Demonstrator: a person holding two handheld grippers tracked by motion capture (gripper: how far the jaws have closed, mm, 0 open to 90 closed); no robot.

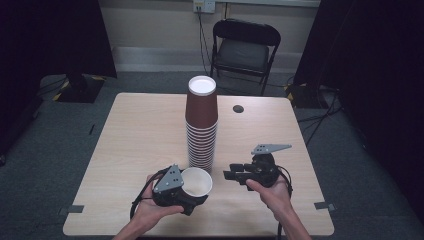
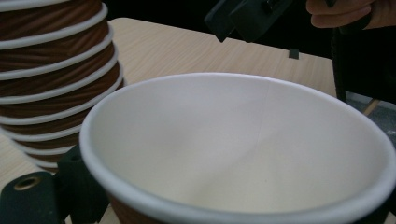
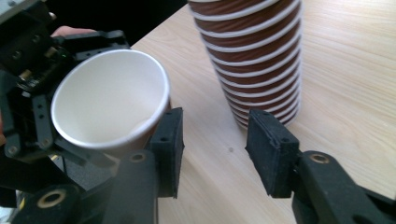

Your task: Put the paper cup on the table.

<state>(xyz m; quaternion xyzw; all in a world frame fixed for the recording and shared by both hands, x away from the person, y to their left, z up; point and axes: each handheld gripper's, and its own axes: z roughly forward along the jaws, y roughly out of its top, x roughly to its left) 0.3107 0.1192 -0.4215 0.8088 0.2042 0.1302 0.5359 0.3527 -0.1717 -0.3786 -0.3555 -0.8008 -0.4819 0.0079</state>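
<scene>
Paper cup sits clamped in our left gripper; right gripper jaws gape empty. Squeeze harder and we'd crush it, or bump the stack.

Cup stack: mid-table, ahead of my tongs.
Loose cup: just before the stack, in my left gripper.
Right gripper: right of the cup, apart from it.

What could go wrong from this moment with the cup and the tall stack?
The left tool holds the single cup close beside the tall cup stack; a sideways bump might topple the stack. The thin paper wall may crush if squeezed harder. The open right tool is near both and might knock either.
</scene>
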